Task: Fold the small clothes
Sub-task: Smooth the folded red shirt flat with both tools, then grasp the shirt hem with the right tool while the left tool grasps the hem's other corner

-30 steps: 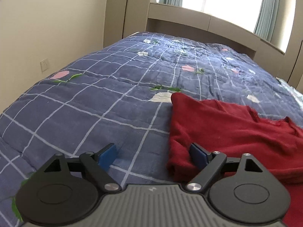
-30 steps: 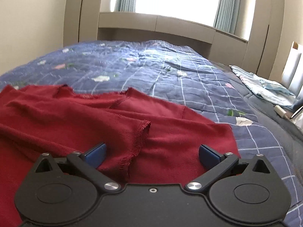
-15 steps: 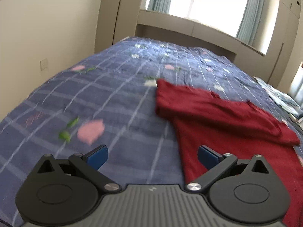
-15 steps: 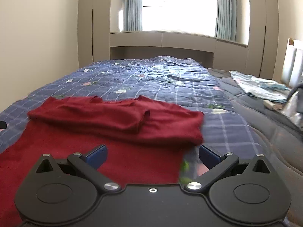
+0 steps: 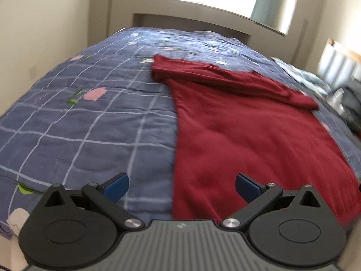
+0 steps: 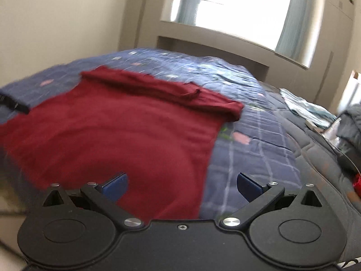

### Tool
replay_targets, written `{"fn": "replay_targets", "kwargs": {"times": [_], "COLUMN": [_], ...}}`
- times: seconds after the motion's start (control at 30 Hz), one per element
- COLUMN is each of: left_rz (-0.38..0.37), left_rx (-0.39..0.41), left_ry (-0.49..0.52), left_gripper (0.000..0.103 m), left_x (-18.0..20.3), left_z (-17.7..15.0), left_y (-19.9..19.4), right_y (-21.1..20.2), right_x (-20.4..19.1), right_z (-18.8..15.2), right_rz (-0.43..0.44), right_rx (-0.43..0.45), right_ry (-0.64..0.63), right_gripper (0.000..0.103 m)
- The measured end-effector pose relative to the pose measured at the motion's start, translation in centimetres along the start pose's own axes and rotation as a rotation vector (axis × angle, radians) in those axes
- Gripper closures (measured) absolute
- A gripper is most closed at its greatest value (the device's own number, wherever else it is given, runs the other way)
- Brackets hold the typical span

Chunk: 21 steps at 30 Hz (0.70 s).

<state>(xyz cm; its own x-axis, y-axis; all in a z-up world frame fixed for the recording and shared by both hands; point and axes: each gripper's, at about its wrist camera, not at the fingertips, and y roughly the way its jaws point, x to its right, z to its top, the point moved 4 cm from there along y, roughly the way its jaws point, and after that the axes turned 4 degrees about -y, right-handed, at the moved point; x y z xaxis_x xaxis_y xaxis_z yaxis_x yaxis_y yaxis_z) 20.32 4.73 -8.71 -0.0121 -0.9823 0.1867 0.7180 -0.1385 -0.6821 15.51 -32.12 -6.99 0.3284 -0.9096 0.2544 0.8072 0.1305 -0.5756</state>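
A dark red garment (image 5: 243, 131) lies flat on the blue checked quilt (image 5: 90, 122), its far part folded over toward me as a thick band. It also shows in the right wrist view (image 6: 126, 135). My left gripper (image 5: 181, 186) is open and empty, above the near left edge of the garment. My right gripper (image 6: 181, 185) is open and empty, above the garment's near right edge. The near hem is hidden behind both gripper bodies.
The quilt (image 6: 259, 140) covers a bed beside a wall on the left. A window ledge (image 5: 203, 18) runs across the far end. Light blue cloth (image 6: 309, 110) and dark items (image 6: 352, 126) lie on the bed's right side.
Both grippers have pulled back toward the near end of the bed, away from the folded band. The whole garment now shows. Both stay open.
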Motion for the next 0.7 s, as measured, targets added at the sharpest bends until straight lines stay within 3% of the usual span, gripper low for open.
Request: {"fn": "replay_targets", "kwargs": {"times": [0.27,0.43,0.53,0.63,0.7], "left_rz": [-0.056,-0.084,-0.107,-0.111,-0.120], "left_rx": [0.021,0.015,-0.002,-0.036,-0.054], "left_ry": [0.237,0.349,0.379,0.377,0.348], "left_gripper": [0.000,0.000,0.000,0.000,0.000], "left_x": [5.1,7.5,8.3,8.7,8.6], "left_z": [-3.1,-4.6,-5.3,-5.4,-5.2], "left_y": [-2.9,-3.4,-3.5,-3.3,-3.2], "right_y": [-1.9,-1.9,-1.7,-1.4,-1.4], "right_x": [-6.6,-9.3,-9.5,-8.6,-8.4], "right_z": [-2.3,-3.3,-3.5,-3.2,-3.0], "right_rz": [0.031,0.037,-0.007,-0.007,0.016], "right_rx": [0.038,0.045,0.052,0.057,0.063], "right_ry": [-0.339,-0.484,-0.493,-0.418,-0.391], "right_gripper": [0.001,0.007,0.017,0.026,0.049]}}
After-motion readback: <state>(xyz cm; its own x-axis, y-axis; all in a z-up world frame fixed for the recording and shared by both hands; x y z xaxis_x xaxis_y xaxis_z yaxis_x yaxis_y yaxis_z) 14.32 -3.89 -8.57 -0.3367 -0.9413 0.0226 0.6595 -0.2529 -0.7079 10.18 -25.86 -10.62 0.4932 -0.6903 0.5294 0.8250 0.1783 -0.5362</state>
